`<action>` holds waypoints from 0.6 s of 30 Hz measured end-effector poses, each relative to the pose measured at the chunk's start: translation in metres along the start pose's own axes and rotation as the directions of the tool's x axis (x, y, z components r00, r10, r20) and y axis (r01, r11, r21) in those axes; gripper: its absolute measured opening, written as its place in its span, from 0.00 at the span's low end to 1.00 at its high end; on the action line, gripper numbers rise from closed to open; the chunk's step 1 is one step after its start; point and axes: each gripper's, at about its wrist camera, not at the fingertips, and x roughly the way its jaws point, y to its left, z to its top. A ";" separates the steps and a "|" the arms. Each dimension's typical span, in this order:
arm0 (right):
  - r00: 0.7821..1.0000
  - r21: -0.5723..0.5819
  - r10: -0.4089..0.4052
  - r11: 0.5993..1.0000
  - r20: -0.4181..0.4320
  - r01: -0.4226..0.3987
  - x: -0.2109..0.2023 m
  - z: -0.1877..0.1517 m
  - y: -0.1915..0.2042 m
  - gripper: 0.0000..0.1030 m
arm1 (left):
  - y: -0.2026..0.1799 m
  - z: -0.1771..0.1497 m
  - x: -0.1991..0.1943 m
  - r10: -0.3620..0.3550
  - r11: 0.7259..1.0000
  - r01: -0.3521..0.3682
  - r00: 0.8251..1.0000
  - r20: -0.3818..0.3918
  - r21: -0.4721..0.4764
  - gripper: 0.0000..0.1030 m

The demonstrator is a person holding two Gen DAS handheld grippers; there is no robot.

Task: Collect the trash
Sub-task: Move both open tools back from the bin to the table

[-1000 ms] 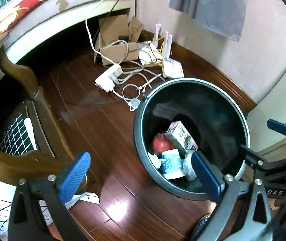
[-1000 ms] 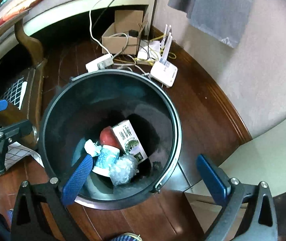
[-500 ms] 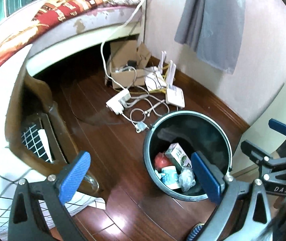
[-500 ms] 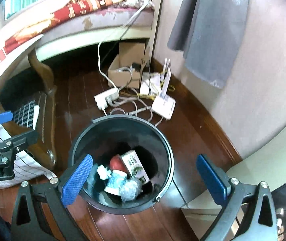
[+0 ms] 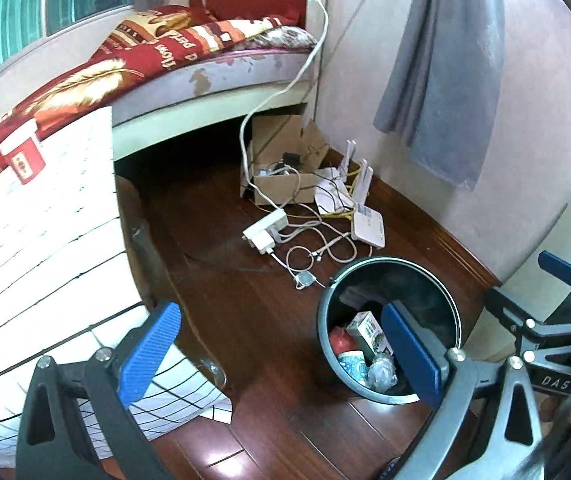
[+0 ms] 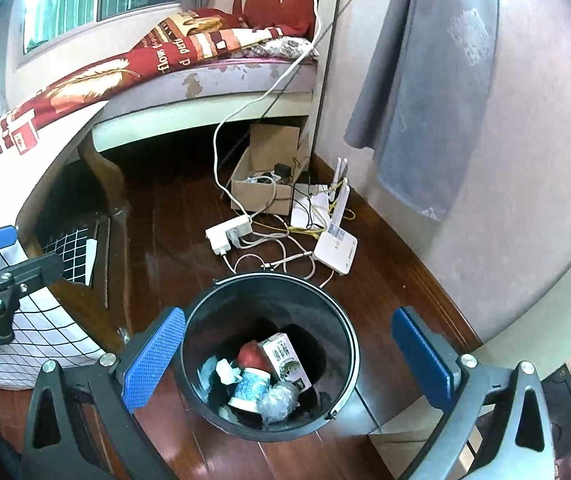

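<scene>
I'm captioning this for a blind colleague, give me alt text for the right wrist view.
A black trash bin stands on a dark wood floor, holding a small carton, a paper cup and crumpled plastic, seen between the open, empty right gripper. Behind it lie a router, cables and a cardboard box.

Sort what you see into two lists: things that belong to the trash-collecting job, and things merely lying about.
Job: bin; carton, paper cup, crumpled plastic and red item inside it; left gripper; right gripper.

Lying about: cardboard box, power strip, router, cables, bed, grey cloth.
</scene>
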 end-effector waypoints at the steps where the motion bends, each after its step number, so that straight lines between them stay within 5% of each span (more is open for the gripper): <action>1: 1.000 -0.003 0.007 1.000 0.004 -0.007 -0.001 0.001 0.003 1.00 | 0.002 0.000 -0.003 0.004 1.000 -0.004 1.000 0.005 -0.004 0.98; 18: 0.988 -0.102 0.132 0.987 0.084 -0.123 -0.010 0.035 0.084 1.00 | 0.083 -0.007 -0.050 0.132 0.983 -0.121 0.988 0.075 -0.137 0.98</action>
